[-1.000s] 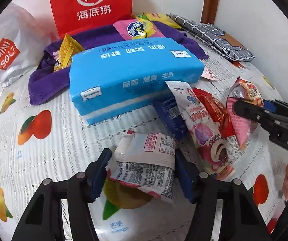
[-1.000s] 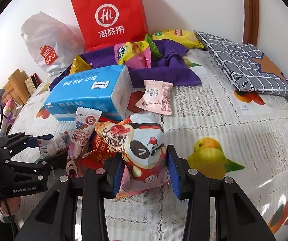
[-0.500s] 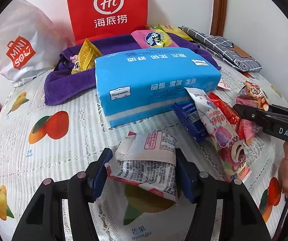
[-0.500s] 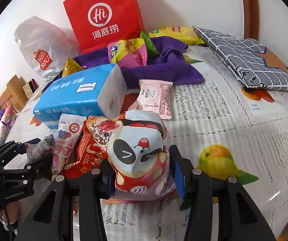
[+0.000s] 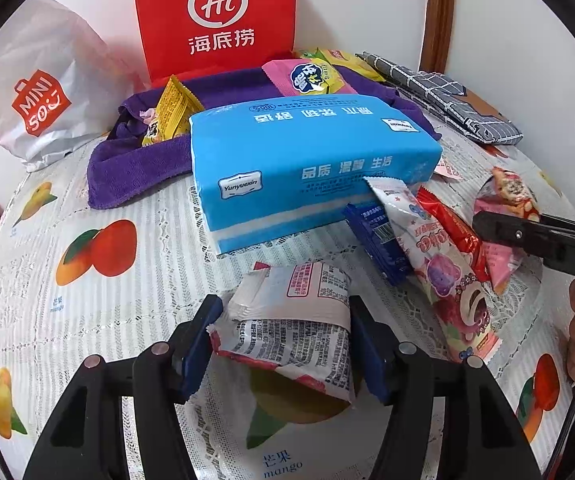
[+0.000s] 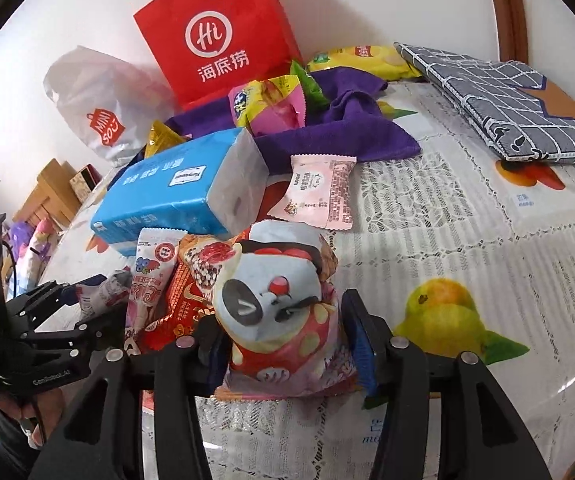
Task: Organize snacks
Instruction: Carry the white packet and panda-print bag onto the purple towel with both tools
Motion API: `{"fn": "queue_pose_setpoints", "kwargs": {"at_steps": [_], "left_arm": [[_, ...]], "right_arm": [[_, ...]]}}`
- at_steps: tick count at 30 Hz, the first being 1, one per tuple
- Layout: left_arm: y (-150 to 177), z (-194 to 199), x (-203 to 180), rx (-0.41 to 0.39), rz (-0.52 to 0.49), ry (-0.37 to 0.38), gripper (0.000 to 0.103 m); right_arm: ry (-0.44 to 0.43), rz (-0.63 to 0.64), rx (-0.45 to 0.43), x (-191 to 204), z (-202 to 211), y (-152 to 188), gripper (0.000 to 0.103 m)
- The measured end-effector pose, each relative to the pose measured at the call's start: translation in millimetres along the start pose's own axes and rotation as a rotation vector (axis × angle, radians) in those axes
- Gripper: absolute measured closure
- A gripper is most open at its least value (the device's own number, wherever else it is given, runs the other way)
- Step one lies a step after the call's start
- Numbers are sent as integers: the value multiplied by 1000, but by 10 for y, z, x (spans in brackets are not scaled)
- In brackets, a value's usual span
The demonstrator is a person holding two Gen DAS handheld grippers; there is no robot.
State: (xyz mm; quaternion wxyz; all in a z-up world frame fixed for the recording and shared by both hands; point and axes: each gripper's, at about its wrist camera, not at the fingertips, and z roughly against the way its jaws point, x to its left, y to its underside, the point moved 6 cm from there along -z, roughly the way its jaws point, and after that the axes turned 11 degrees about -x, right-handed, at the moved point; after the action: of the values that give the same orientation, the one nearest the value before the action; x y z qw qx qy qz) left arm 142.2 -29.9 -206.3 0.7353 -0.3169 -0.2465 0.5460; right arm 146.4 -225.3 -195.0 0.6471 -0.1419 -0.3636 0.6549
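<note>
Clamping a white crinkled snack packet with small black print point(image 5: 299, 320) between the blue pads of the left gripper point(image 5: 285, 308), pads pressing on both its edges, apparently carrying it clear of the fruit-printed lace tablecloth point(image 5: 99, 248) toward the gathering heap.

Straddling a puffy panda-faced pouch in pink and red point(image 6: 275, 292) with the right gripper point(image 6: 279, 312), jaws having just been opening. Showing a sliver of gap at the right-hand pad, so reading as let go rather than pinched. Resting the pouch on the cloth, touching a shiny red wrapper point(image 6: 183, 300) and just beside a long pink strawberry-bear sachet point(image 6: 147, 280). Likely parking it there to collect loose snacks into one cluster against the blue plastic-wrapped tissue pack point(image 6: 179, 188).

Leaving other snacks untouched for now on the rumpled purple towel point(image 6: 347, 136) in front of the red paper carrier bag point(image 6: 215, 32).

Compared with a second ago: squeezing the panda pouch tightly then, merely bracketing it now, with the pouch sitting closer to the red wrapper. Keeping the same firm hold on the white packet throughout, with no visible slip.
</note>
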Motion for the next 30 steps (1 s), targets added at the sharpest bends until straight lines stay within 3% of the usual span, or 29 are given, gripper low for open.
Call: {"fn": "queue_pose_setpoints", "kwargs": {"at_steps": [7,11,15,21,26,30], "left_arm": [[-3,0,2,1,-1,-2,42],[-6,6,10,-3,4,-3,45],[-7,23,32,-9,23,0,47],[13,167,29,-8,1,-4,48],[-147,369,112,-28,57,30,48],[-302,481,208,-51,82,7,48]], "right_arm": [[25,20,-7,37,-1,9,50],[50,32,-38,44,50,1,61],[44,67,-89,109,141,-27,63],[37,115,-95,235,253,-46,63],[22,108,-131,350,391,-264,63],[22,125,-163,476,438,-545,63]]}}
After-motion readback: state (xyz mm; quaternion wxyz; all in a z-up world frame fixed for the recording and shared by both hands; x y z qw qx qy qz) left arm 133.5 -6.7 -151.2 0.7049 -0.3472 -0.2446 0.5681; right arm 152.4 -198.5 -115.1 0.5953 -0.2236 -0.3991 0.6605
